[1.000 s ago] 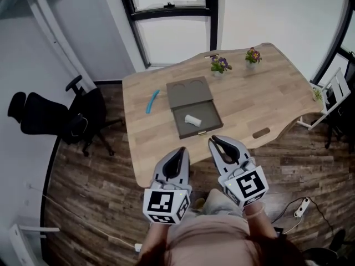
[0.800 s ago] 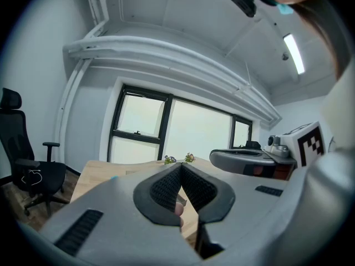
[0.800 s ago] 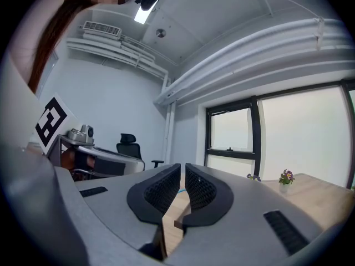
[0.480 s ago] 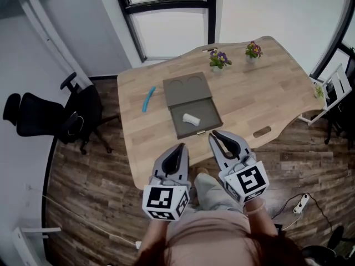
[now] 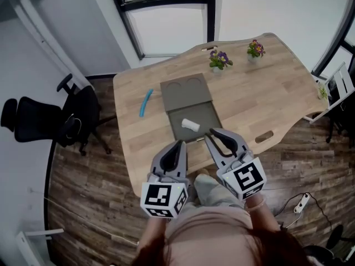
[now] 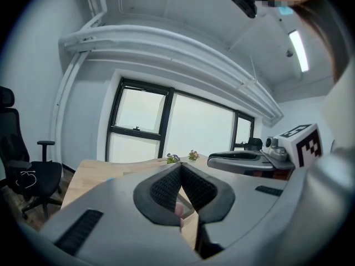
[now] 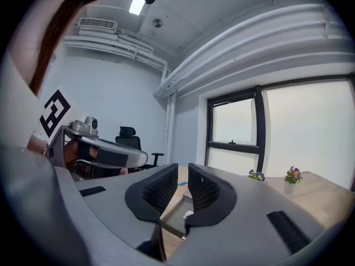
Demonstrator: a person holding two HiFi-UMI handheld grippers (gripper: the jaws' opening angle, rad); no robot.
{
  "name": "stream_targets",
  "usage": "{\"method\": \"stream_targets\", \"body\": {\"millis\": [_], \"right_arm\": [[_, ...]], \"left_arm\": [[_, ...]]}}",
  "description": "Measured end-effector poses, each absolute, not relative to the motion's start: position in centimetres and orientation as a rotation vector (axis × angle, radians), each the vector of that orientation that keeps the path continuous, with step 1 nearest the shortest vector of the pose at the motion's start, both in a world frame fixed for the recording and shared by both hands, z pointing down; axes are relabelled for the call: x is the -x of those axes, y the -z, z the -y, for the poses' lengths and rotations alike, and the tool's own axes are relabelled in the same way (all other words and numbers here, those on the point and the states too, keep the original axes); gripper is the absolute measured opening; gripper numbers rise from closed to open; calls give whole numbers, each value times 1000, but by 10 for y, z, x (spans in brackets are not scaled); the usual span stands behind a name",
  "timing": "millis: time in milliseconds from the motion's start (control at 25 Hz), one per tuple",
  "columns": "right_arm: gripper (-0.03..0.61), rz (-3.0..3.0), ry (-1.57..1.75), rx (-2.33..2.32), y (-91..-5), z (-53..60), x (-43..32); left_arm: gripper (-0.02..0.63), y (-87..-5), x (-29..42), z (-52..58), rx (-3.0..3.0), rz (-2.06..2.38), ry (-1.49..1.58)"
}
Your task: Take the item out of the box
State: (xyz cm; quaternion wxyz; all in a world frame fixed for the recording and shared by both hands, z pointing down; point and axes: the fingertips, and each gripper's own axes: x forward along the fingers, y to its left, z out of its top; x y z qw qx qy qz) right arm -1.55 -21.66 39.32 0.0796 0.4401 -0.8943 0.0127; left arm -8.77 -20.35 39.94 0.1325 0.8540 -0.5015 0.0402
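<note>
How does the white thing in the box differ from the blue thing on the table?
The white thing is short and stubby; the blue thing is long, slim and curved. The white thing lies inside the open box; the blue thing lies on the bare table beside it. Neither is held.

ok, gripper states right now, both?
Left gripper: closed, empty.
Right gripper: jaws have just been opening, now slightly apart, nothing between them.
</note>
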Motion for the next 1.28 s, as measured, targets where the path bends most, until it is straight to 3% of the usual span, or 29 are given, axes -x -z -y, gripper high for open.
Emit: {"method": "stream_targets", "body": {"millis": [200, 1280], "right_arm": [[66, 2665, -26, -1201, -408, 240, 25], [97, 2519, -107, -717, -529, 324, 54]], "left_arm": [[0, -407, 90, 226, -2469, 1456, -137], [0, -459, 105, 304, -2351, 1529, -172]]}}
